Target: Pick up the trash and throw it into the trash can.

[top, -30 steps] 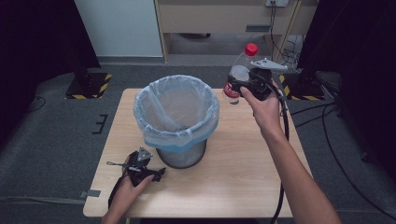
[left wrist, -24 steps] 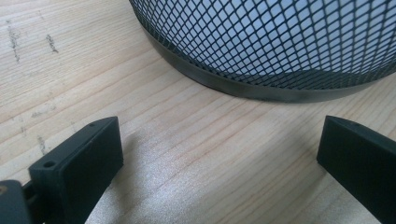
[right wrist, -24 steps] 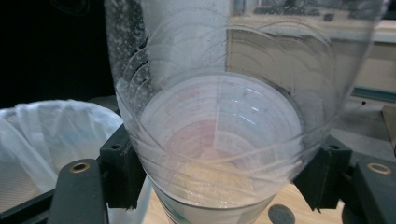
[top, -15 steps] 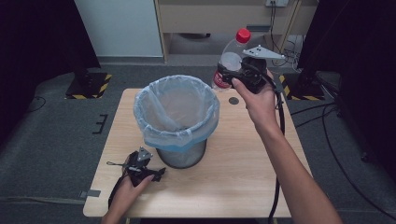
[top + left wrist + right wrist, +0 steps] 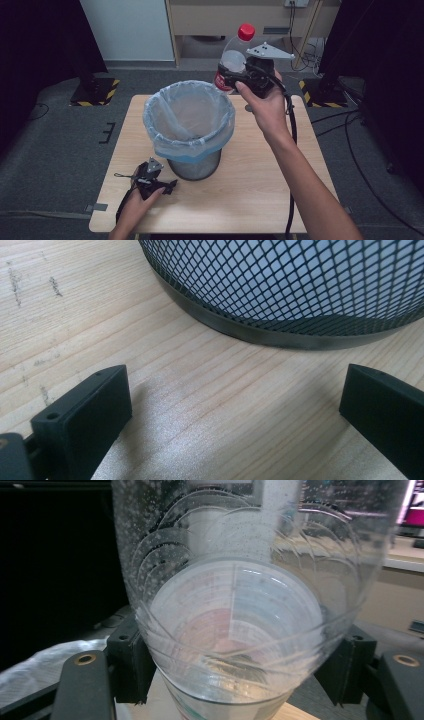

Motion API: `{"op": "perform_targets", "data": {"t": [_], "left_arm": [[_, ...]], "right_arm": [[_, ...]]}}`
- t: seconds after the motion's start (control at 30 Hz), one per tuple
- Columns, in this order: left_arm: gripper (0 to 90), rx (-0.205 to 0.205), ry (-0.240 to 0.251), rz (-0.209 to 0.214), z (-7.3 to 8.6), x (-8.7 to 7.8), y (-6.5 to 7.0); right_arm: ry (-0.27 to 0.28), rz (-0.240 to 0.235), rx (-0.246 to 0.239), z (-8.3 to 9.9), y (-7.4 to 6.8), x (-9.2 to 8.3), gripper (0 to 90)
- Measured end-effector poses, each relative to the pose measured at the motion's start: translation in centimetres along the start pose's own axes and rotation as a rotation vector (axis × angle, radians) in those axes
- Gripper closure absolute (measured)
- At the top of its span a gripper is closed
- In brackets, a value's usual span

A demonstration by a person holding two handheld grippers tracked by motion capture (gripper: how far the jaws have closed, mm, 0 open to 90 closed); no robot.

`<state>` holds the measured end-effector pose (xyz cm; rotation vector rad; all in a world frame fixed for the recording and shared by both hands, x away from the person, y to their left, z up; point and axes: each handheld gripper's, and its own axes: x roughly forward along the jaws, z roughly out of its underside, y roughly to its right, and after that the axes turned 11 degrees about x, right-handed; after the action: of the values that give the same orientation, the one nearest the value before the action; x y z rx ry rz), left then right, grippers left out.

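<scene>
So over on the near left, the left gripper (image 5: 150, 181) is parked low on the pale wooden table (image 5: 260, 190), just beside the base of the bin. In its own view the two black jaws stand wide apart with nothing but bare wood between them, pointed at the dark metal foot ring. My guess is it's just waiting there out of the way, or maybe ready to steady the bin if it gets bumped.

In the middle sits the round black wire-mesh wastebasket (image 5: 194, 167), lined with a thin pale-blue plastic bag (image 5: 187, 117) folded over the rim. It looks empty as far as I can see, and the mouth is wide open, so it reads like the drop target.

Then far right: the right gripper (image 5: 235, 80) is held up in the air, above and just beyond the far-right edge of the bin's rim, clamped on a clear plastic bottle with a red screw cap (image 5: 234, 57). The bottle is tilted, cap up and away. In the right gripper view the jaws press against both sides of the ribbed lower body (image 5: 235, 610), with droplets inside and what looks like little or no liquid. Holding it low on the body probably keeps the grip firm on the stiffer part.
</scene>
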<state>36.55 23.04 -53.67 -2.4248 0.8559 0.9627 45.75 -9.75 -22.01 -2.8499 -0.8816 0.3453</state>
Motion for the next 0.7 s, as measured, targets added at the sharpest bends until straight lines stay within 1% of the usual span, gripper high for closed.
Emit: {"op": "perform_targets", "data": {"t": [0.07,0.1,0.17,0.27,0.4,0.43,0.47,0.6,0.7], "left_arm": [[0.0,0.0,0.0,0.0,0.0,0.0,0.0],[0.0,0.0,0.0,0.0,0.0,0.0,0.0],[0.0,0.0,-0.001,0.0,0.0,0.0,0.0],[0.0,0.0,-0.002,0.001,0.0,0.0,0.0],[0.0,0.0,-0.001,0.001,0.0,0.0,0.0],[0.0,0.0,0.0,0.001,0.0,0.0,0.0],[0.0,0.0,0.0,0.0,0.0,0.0,0.0],[0.0,0.0,0.0,0.0,0.0,0.0,0.0],[0.0,0.0,-0.001,0.0,0.0,0.0,0.0]], "right_arm": [[-0.008,-0.024,-0.005,0.1,-0.8,0.3,28.8],[-0.008,-0.024,-0.005,0.1,-0.8,0.3,28.8],[-0.018,-0.039,-0.011,0.2,-1.4,0.5,28.7],[-0.028,-0.051,-0.017,0.4,-1.7,0.9,28.7],[-0.048,-0.072,-0.008,0.8,-1.9,1.4,28.7],[-0.063,-0.082,-0.018,1.0,-2.2,1.6,28.6],[-0.063,-0.082,-0.018,1.0,-2.2,1.6,28.6],[-0.092,-0.111,-0.022,1.6,-2.4,2.1,28.6],[-0.126,-0.136,-0.022,2.2,-2.5,2.5,28.5]]}}
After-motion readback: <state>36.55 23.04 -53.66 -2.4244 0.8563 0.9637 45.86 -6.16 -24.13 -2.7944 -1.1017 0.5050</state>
